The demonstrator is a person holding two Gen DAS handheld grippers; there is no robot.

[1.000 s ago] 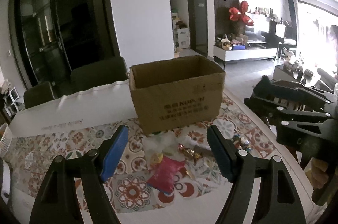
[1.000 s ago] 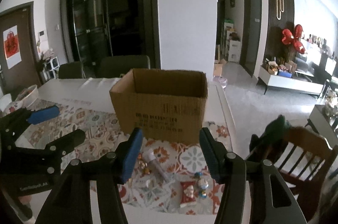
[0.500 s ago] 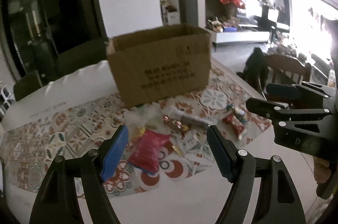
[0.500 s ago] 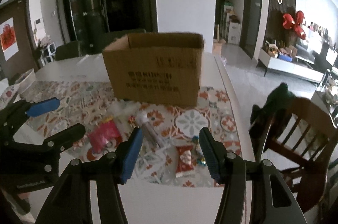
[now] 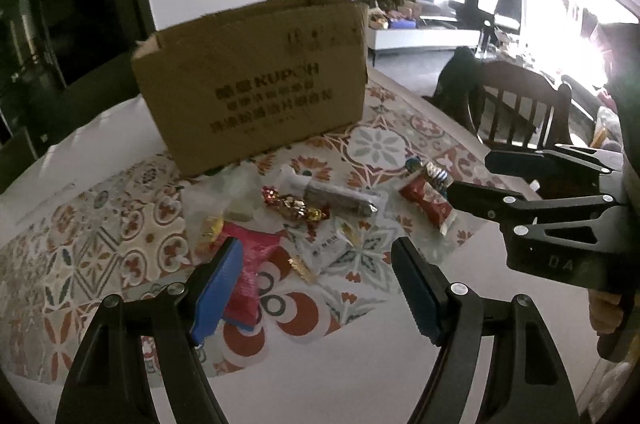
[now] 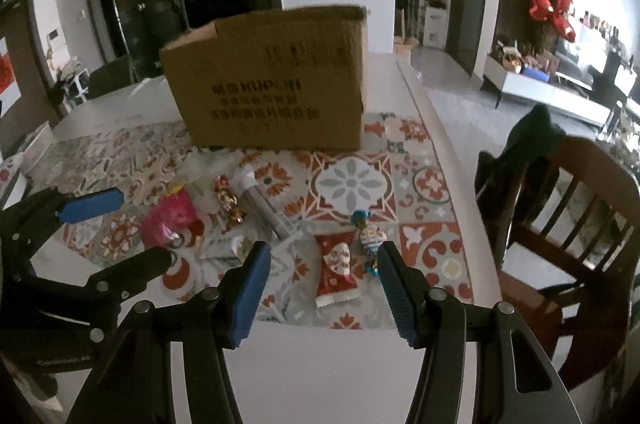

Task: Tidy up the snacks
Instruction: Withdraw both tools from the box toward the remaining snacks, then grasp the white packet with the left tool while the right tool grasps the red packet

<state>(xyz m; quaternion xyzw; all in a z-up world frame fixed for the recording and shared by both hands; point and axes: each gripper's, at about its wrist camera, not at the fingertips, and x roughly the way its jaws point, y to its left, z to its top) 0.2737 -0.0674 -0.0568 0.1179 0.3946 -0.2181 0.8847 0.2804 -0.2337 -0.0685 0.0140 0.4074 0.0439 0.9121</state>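
Observation:
An open cardboard box point(image 5: 256, 80) point(image 6: 272, 84) stands on a patterned mat. In front of it lie loose snacks: a pink packet point(image 5: 248, 264) point(image 6: 172, 220), gold-wrapped candies point(image 5: 296, 206) point(image 6: 228, 198), a long clear-wrapped bar point(image 5: 336, 194) point(image 6: 268, 210), a white sachet point(image 5: 332, 246), a red-and-white packet point(image 5: 428, 202) point(image 6: 336, 268) and small blue-wrapped candies point(image 6: 368, 236). My left gripper point(image 5: 316, 288) is open and empty, low over the pink packet and sachet. My right gripper point(image 6: 324, 284) is open and empty, just above the red-and-white packet.
The white table point(image 6: 320, 360) carries the patterned mat point(image 6: 352, 184). A dark wooden chair point(image 6: 568, 224) with dark cloth on it stands at the table's right edge. A white basket point(image 6: 24, 152) sits at the far left.
Both grippers have dropped and moved in toward the snacks. The box and snacks look larger and nearer. Both stay open and hold nothing.

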